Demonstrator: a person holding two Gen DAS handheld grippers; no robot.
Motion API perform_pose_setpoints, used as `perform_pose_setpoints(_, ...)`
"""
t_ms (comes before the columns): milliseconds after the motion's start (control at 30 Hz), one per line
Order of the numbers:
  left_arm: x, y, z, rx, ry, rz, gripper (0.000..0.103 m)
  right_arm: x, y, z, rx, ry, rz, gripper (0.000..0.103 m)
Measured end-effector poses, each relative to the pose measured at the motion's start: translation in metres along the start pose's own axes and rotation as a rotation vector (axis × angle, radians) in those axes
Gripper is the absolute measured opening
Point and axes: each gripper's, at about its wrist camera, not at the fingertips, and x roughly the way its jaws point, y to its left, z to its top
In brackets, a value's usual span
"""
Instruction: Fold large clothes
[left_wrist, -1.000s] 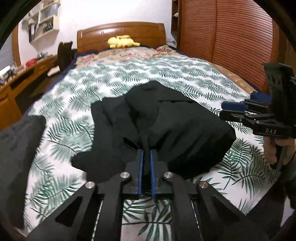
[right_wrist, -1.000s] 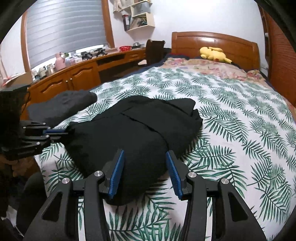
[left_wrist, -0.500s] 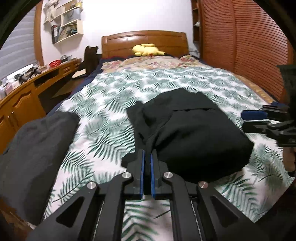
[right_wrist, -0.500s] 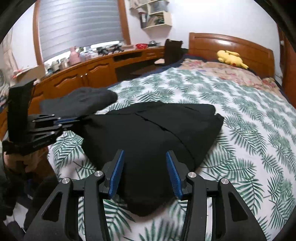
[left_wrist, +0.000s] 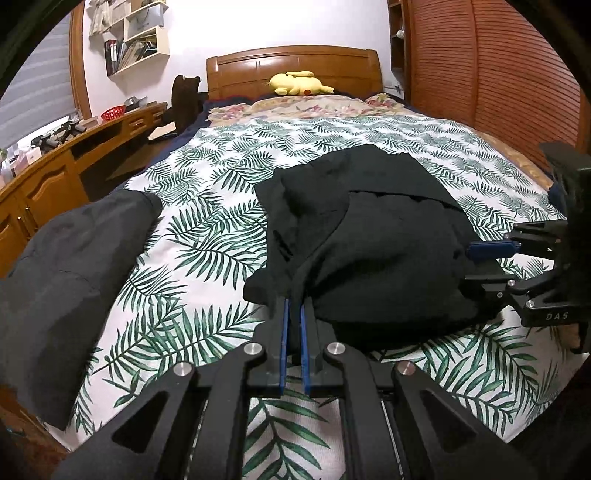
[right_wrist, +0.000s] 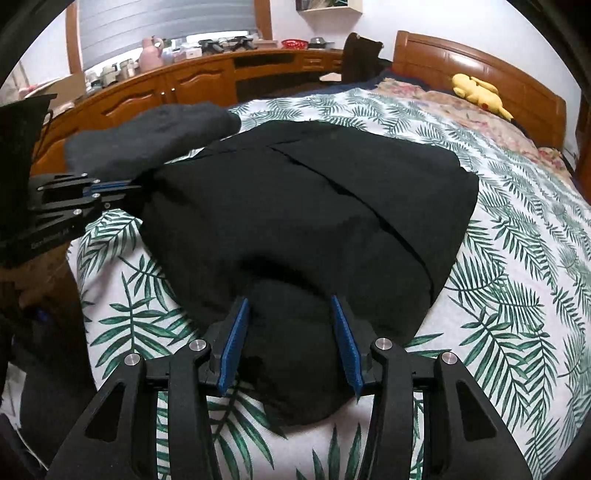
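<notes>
The left tool (left_wrist: 292, 314), at the lower centre of the left wrist view, had its blue pads drawn together on a fold at the near edge of the black garment (left_wrist: 369, 236). The right tool (right_wrist: 290, 306), at the lower centre of the right wrist view, stood with its pads apart, a rounded bulge of the same black cloth lying between them; whether the pads pressed on it could not be told.

The garment lay bunched and partly folded on the bed (left_wrist: 207, 229), across the middle of the leaf-print cover, with a seam running diagonally over its top in the right wrist view. In the left wrist view the right tool reached in from the right edge of the frame, against the garment's side.

Left of the garment, at the left edge of the bed, lay a dark grey garment (left_wrist: 70, 280), close to the black one and, in the right wrist view, directly behind the left tool. Beyond it ran a wooden desk (right_wrist: 173, 81) crowded with small items. At the top of the frame a yellow plush toy (left_wrist: 297, 82) rested against the wooden headboard (left_wrist: 291, 59).
</notes>
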Motion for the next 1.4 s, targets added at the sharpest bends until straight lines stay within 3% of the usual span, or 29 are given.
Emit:
perform_pose_setpoints(533, -0.002, -0.007, 0.000, 0.009, 0.013, 0.034, 0.004, -0.017, -0.012, 0.000, 0.012, -0.039, 0.066, 0.044)
perform_pose_setpoints(833, -0.008, -0.007, 0.006, -0.031, 0.013, 0.027, 0.006, -0.040, -0.053, 0.021, 0.040, -0.086, -0.005, 0.044)
perform_pose_setpoints(1200, -0.027, 0.005, -0.008, -0.091, 0.017, -0.048, 0.024, -0.009, -0.113, 0.064, 0.081, -0.075, -0.073, 0.046)
perform_pose_setpoints(1400, -0.018, 0.003, -0.015, -0.084, 0.044, -0.082, 0.032, 0.023, -0.141, 0.085, 0.125, -0.043, -0.119, 0.060)
